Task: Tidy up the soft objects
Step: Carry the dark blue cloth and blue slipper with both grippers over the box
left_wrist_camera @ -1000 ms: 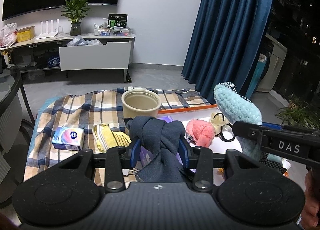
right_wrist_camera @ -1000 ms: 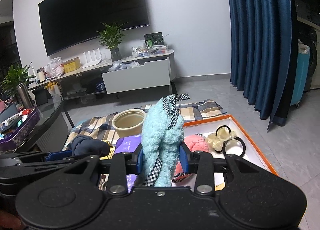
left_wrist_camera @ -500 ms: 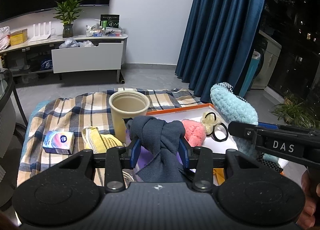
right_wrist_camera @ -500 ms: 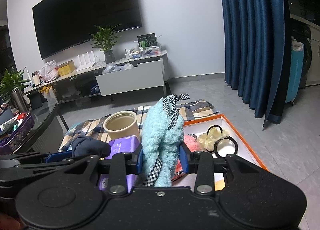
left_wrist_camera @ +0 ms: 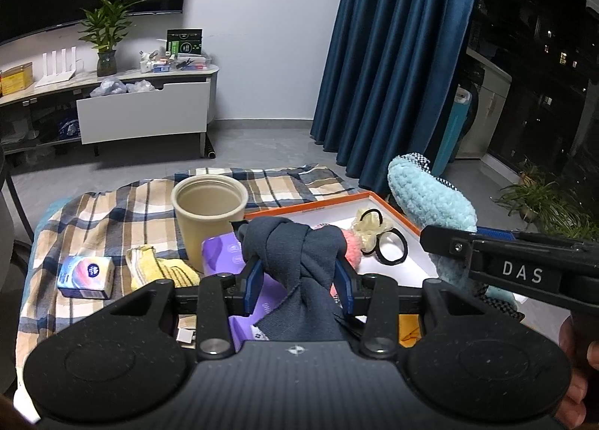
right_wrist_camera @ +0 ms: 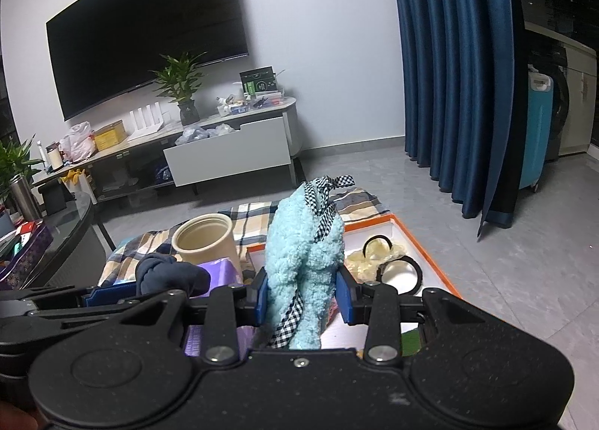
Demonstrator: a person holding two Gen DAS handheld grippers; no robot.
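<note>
My left gripper [left_wrist_camera: 297,286] is shut on a knotted dark blue cloth [left_wrist_camera: 295,258], held above the plaid-covered table. My right gripper [right_wrist_camera: 303,297] is shut on a fluffy light blue piece with checkered trim [right_wrist_camera: 305,254]; the same blue piece [left_wrist_camera: 430,205] shows at the right of the left wrist view. Below lies an orange-rimmed white tray [left_wrist_camera: 310,207] holding a pink fluffy item [left_wrist_camera: 353,243], a cream scrunchie [left_wrist_camera: 370,226] and a black hair tie [left_wrist_camera: 391,250]. The dark cloth [right_wrist_camera: 168,274] appears at the left of the right wrist view.
On the plaid cloth [left_wrist_camera: 112,213] stand a beige cup [left_wrist_camera: 209,213], a purple packet [left_wrist_camera: 222,254], a yellow cloth [left_wrist_camera: 161,269] and a small tissue pack [left_wrist_camera: 86,276]. A blue curtain [left_wrist_camera: 393,67] hangs right; a TV cabinet [left_wrist_camera: 142,112] stands behind. A glass table [right_wrist_camera: 56,239] is at left.
The left gripper with the dark cloth has shifted rightward over the table, so cup and tray now sit further left in its view. Both grips are unchanged.
</note>
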